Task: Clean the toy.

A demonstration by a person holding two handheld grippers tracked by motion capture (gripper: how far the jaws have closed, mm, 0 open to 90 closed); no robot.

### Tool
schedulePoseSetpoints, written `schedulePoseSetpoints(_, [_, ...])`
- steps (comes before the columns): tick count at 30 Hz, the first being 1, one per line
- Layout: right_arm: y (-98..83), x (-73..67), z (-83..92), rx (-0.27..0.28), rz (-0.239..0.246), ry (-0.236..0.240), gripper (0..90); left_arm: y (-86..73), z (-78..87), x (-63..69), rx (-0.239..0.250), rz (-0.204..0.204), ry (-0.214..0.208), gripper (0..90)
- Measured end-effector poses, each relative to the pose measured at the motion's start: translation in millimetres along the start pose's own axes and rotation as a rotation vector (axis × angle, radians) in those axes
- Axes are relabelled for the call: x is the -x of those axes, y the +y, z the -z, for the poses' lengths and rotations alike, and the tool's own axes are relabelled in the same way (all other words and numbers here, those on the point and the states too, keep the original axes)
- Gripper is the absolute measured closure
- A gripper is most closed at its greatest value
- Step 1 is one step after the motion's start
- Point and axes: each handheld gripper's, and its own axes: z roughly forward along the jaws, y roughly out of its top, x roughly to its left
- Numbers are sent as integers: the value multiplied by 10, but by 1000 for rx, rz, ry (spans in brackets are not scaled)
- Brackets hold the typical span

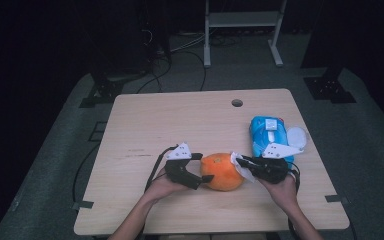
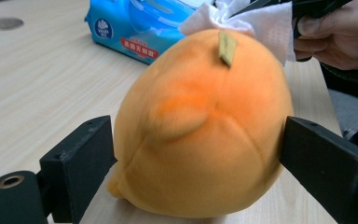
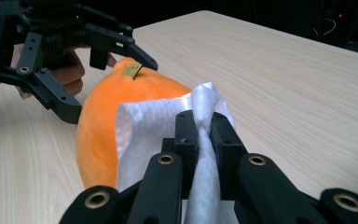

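An orange plush toy [image 1: 222, 172] with a small tag on top lies on the wooden table [image 1: 180, 115] near its front edge. My left gripper [image 1: 204, 167] comes at it from the left. Its jaws stand wide on either side of the plush [image 2: 200, 130], close to its flanks without squeezing it. My right gripper [image 1: 241, 161] is on the plush's right side, shut on a white wipe [image 3: 144, 126] that is twisted between its jaws. The wipe [image 2: 261, 23] lies against the plush's upper right side [image 3: 98, 116].
A blue pack of wet wipes [image 1: 267, 132] lies behind the right hand, with a round white lid [image 1: 296, 136] next to it. A cable hole [image 1: 237, 103] sits near the table's far edge. Stands and cables are on the floor beyond.
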Motion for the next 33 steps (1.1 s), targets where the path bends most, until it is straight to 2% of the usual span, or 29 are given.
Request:
schedulePoseSetpoints(1, [-7,8,4,-1,-2,1,824,-11,-32,-1,-5,21,-11,92])
schedulePoseSetpoints(2, [-14,12,10,-4,-4,0,824,-18,-60,9,-10,23,-12,82])
schedulePoseSetpoints(5, [-25,19,18,-3,-14,-2,824,-23,-105,52,-12,-2,-3,88])
schedulePoseSetpoints(7, [-21,14,19,-5,-14,-4,825,-10,-89,79,-14,-17,15,173])
schedulePoseSetpoints(11, [9,-1,32,14,-18,-3,825,86,-4,203,-15,-86,45,379])
schedulePoseSetpoints(16, [74,-40,37,69,-37,35,826,290,249,313,4,-130,73,402])
schedulePoseSetpoints(21, [141,-116,-56,74,-39,67,827,372,402,347,-29,-160,107,402])
schedulePoseSetpoints(23, [122,-122,-115,62,-42,79,827,348,409,327,-53,-152,109,406])
schedulePoseSetpoints(25, [89,-124,-178,34,-45,78,827,294,367,290,-96,-135,112,406])
schedulePoseSetpoints(26, [65,-114,-219,3,-51,79,827,282,354,281,-109,-136,115,406])
schedulePoseSetpoints(28, [46,-103,-243,-11,-49,77,827,270,332,264,-133,-129,118,406])
schedulePoseSetpoints(33, [153,-165,-204,31,-22,94,826,259,292,265,-139,-131,102,407])
